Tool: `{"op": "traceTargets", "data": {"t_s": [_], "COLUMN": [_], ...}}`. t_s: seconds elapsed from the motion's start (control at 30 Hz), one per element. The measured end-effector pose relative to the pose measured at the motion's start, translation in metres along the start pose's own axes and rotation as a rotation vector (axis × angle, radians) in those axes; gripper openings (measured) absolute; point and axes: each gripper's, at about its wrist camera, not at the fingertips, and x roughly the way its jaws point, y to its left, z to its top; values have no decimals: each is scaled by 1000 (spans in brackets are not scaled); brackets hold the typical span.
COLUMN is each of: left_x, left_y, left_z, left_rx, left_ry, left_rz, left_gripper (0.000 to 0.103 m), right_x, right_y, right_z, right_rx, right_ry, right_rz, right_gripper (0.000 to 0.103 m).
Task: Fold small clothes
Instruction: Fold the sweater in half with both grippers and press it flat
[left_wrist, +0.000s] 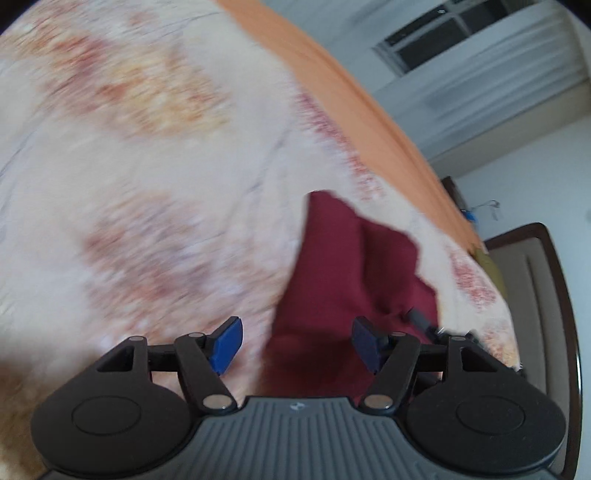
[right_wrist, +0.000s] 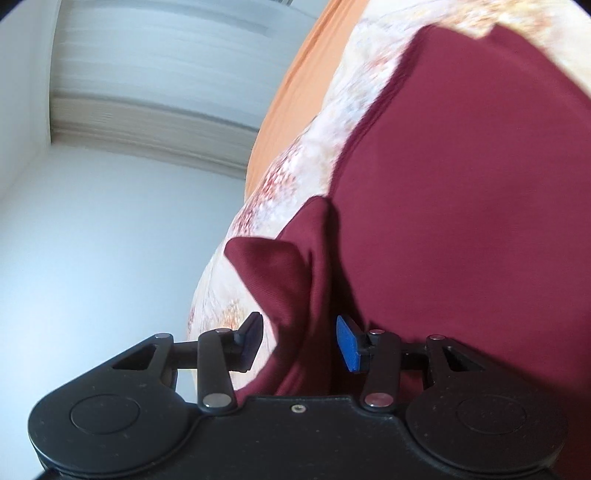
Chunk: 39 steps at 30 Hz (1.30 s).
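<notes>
A dark red garment (left_wrist: 332, 280) lies on a floral bedsheet (left_wrist: 155, 177), at the right of the left wrist view. My left gripper (left_wrist: 297, 343) hangs over its near edge, open, with the blue pads (left_wrist: 229, 343) wide apart and no cloth pinched. In the right wrist view the garment (right_wrist: 461, 184) fills the right half. A raised fold of it (right_wrist: 306, 280) stands up between the pads of my right gripper (right_wrist: 300, 345). These jaws are open, and the blue pad (right_wrist: 347, 349) sits beside the fold without pressing it.
The sheet has an orange border (left_wrist: 362, 92) along the bed's far edge. A padded headboard with a dark wooden frame (left_wrist: 554, 295) stands at the right. Beyond the bed are a window (left_wrist: 436, 40), a pale curtain (right_wrist: 166, 74) and a white wall (right_wrist: 92, 240).
</notes>
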Motion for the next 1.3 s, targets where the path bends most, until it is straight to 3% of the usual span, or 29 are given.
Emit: {"op": "traceTargets", "data": {"t_s": [0.03, 0.07, 0.13, 0.2, 0.33, 0.37, 0.47, 0.5, 0.63, 0.73, 0.8, 0.83, 0.9, 0.97, 1.07, 1.3], "left_x": [0, 1, 5, 13, 19, 20, 29, 34, 48, 52, 55, 55, 56, 54, 60, 86], "left_y": [6, 9, 14, 14, 4, 0, -11, -12, -16, -19, -19, -20, -24, -32, -43, -75], "left_z": [-3, -6, -7, -5, -1, -1, -6, -9, -24, -31, -33, -34, -34, -34, -35, -38], "left_rx": [-6, -8, -15, -20, 27, 46, 98, 105, 122, 132, 131, 131, 142, 173, 225, 315], "left_ry": [4, 3, 5, 10, 18, 18, 38, 52, 101, 115, 123, 124, 120, 112, 106, 108], "left_rz": [15, 31, 61, 101, 107, 99, 103, 109, 137, 141, 147, 149, 144, 134, 130, 118], "left_gripper": [70, 70, 70, 70, 71, 73, 75, 75, 75, 75, 75, 75, 75, 75, 75, 75], "right_x": [5, 9, 11, 4, -52, -70, -104, -108, -111, -108, -102, -104, -114, -127, -118, -120], "right_y": [3, 6, 12, 14, 14, 8, -22, -31, -44, -47, -40, -35, -27, -30, -44, -53], "right_z": [0, 0, 1, 5, 31, 39, 56, 59, 58, 57, 57, 56, 61, 64, 65, 59], "right_rx": [-14, -43, -108, -138, -207, -211, -191, -174, -136, -104, -147, -167, -163, -145, -155, -113], "right_ry": [11, 15, 14, 21, 7, -18, -62, -57, -43, -57, -54, -52, -95, -141, -63, -75], "right_rz": [-9, -30, -84, -83, 22, 16, -186, -217, -198, -177, -194, -163, -13, 21, -227, -198], "right_gripper": [47, 40, 14, 13, 13, 13, 13, 13, 22, 34, 21, 14, 14, 14, 14, 17]}}
